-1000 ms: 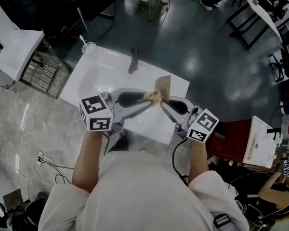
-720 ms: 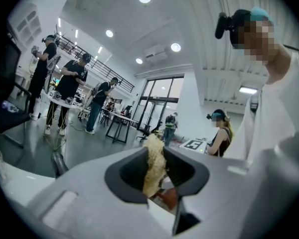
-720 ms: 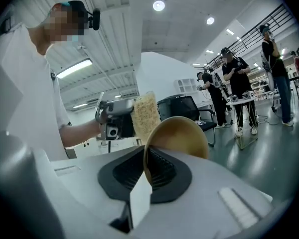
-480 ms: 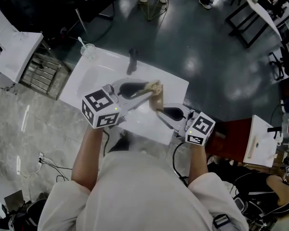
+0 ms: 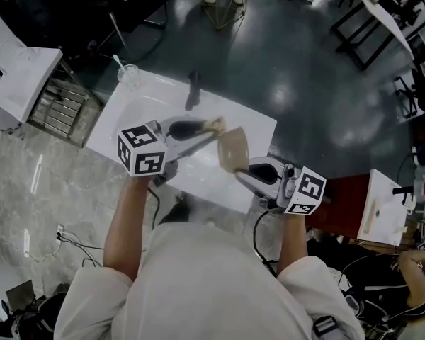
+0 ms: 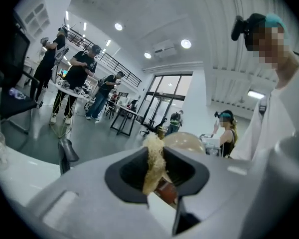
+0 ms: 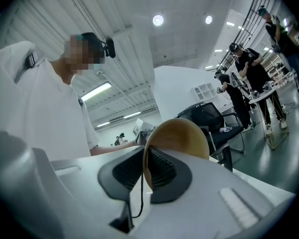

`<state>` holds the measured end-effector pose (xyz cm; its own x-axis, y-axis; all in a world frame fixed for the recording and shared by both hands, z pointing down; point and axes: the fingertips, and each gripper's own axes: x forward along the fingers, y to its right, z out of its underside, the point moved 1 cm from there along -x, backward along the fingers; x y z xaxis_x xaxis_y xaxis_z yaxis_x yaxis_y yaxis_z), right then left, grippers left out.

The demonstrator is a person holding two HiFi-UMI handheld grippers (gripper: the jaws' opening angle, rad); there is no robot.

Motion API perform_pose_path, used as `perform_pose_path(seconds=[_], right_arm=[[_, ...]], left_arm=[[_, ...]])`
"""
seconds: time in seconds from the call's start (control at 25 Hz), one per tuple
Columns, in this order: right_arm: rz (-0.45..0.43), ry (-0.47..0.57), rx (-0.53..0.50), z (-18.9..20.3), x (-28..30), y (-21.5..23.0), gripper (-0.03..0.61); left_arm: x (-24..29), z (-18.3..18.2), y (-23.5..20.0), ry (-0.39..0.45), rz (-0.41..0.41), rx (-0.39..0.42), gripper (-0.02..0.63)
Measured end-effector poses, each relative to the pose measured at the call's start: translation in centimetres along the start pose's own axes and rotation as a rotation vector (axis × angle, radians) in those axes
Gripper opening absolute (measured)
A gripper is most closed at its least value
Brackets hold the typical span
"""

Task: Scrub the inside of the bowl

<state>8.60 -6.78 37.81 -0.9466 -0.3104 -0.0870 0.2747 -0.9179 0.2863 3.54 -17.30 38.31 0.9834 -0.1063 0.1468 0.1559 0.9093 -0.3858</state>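
Observation:
My right gripper (image 5: 239, 171) is shut on the rim of a tan bowl (image 5: 232, 149), which it holds on edge above the white table (image 5: 149, 98). In the right gripper view the bowl (image 7: 182, 132) stands up between the two pads of that gripper (image 7: 147, 171). My left gripper (image 5: 204, 132) is shut on a pale fibrous scrubber (image 5: 214, 125), just up and left of the bowl and apart from it. From the left gripper view, the scrubber (image 6: 153, 158) sticks up between the jaws of the left gripper (image 6: 157, 169), and the bowl (image 6: 185, 140) shows behind it.
A clear glass with a spoon (image 5: 130, 72) stands at the table's far left corner, and a dark upright object (image 5: 195, 91) at its far edge. A white stand with a metal rack (image 5: 35, 83) is at the left, a red surface (image 5: 347, 197) and white box (image 5: 386, 211) at the right.
The bowl and scrubber touched a second ago. My right gripper has since drawn back to the right with the bowl, so the two are apart; the left gripper barely moved.

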Motion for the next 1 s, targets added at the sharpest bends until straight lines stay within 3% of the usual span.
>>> perform_pose_path(seconds=[0.2,0.64,0.84,1.0], right_arm=[[-0.012,0.128,0.018,-2.6,0.0,0.4,0.017],[0.065,0.164,-0.016,-4.9,1.8,1.9,0.015],[0.159,0.129,-0.021,-4.3,2.0,3.5,0.015],[0.18,0.071,-0.017,-3.1,2.2,4.1,0.015]], left_arm=[[-0.4,1.8,-0.2,0.008,0.018,-0.055,0.094],[-0.2,4.1,3.0,0.026,0.089,-0.114,0.094],[-1.0,3.4,5.2,0.07,0.164,-0.095,0.094],[-1.4,1.4,6.3,0.11,0.192,-0.065,0.094]])
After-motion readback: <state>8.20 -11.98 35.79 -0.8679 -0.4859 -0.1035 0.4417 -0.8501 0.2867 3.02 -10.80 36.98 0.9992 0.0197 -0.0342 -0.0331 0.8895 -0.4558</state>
